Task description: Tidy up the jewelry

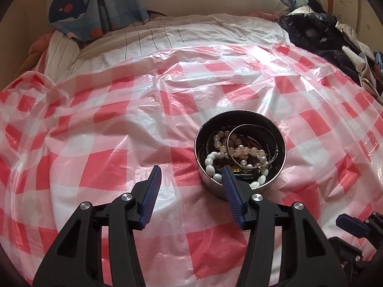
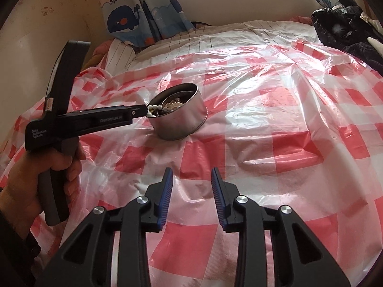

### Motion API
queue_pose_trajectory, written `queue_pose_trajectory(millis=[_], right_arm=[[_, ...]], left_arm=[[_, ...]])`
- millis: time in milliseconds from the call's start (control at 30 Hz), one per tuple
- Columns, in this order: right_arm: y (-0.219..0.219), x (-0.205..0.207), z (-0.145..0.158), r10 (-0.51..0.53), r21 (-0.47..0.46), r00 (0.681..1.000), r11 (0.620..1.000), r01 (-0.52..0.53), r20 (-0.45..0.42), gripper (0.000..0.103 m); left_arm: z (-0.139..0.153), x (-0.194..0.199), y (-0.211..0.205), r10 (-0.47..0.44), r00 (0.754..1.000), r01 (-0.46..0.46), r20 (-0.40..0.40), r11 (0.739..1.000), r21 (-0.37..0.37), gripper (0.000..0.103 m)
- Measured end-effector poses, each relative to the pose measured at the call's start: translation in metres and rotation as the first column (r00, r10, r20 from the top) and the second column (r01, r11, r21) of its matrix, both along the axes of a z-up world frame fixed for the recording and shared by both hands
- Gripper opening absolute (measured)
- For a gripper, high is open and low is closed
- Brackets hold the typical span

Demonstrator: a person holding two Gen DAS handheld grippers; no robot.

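Observation:
A round metal tin (image 1: 275, 167) stands on the red-and-white checked plastic sheet (image 1: 119, 119). It holds a white oval-bead bracelet (image 1: 210, 162), a pale round-bead string (image 1: 241, 149), a thin metal bangle (image 1: 251, 126) and darker pieces. My left gripper (image 1: 190, 169) is open. Its right finger (image 1: 231, 186) reaches over the tin's near rim onto the white beads, and its left finger (image 1: 153, 186) stands clear of the tin's outside. The right wrist view has the tin (image 2: 182, 124) at centre left, the left gripper (image 2: 140, 110) touching its rim. My right gripper (image 2: 191, 174) is open over bare sheet, nothing between its fingers.
A hand (image 2: 36, 174) grips the left tool's handle. Whale-print curtains (image 1: 79, 4) hang at the back left, above striped bedding (image 1: 155, 33). Dark clothes (image 1: 323, 38) are piled at the back right. One blue pad (image 1: 352, 224) of the right gripper shows at lower right.

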State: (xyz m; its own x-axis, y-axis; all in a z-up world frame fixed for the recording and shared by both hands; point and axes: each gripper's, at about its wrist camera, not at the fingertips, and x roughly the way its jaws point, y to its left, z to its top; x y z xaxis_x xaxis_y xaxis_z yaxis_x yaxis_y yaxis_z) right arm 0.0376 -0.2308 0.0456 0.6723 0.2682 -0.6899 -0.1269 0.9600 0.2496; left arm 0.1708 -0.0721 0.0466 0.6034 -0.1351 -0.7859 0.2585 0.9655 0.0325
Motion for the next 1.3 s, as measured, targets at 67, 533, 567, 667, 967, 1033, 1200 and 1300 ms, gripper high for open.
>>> queue_pose_trajectory(millis=[67,533,567,667,967,1033,1200,1300], right_arm=[[-0.001,0.002,-0.002,-0.003,0.003,1.000,1.000,0.003,-0.009,0.033],[0.006,-0.003,-0.016,-0.038,-0.047,0.999,0.998,0.038,-0.012,0.048],[0.004,-0.007,-0.017,-0.055,-0.042,0.998,0.998,0.054,-0.014,0.054],[0.005,-0.018,-0.024,-0.092,-0.058,0.995,0.994,0.090,-0.030,0.060],[0.030,-0.012,-0.038,-0.065,-0.207,0.994,0.977,0.047,-0.083,0.085],[0.031,-0.011,-0.039,-0.060,-0.213,0.994,0.976,0.039,-0.094,0.090],[0.035,-0.016,-0.039,-0.048,-0.230,0.995,0.973,0.027,-0.087,0.096],[0.038,-0.015,-0.040,-0.049,-0.245,0.995,0.969,0.025,-0.092,0.096]], left_arm=[[-0.005,0.008,-0.005,0.000,1.000,0.001,-0.024,1.000,0.018,0.050],[0.016,-0.110,0.040,0.090,0.993,-0.092,0.073,0.995,0.023,0.077],[0.013,-0.121,0.045,0.101,0.992,-0.103,0.071,0.994,0.025,0.080],[0.003,-0.147,0.056,0.129,0.990,-0.131,0.056,0.991,0.021,0.088],[-0.034,-0.157,0.066,0.152,0.988,-0.152,-0.005,0.988,0.002,0.095],[-0.034,-0.158,0.065,0.148,0.989,-0.148,0.000,0.989,-0.002,0.095],[-0.032,-0.158,0.061,0.140,0.990,-0.140,0.008,0.990,0.006,0.095],[-0.032,-0.158,0.054,0.128,0.992,-0.128,0.014,0.991,0.026,0.095]])
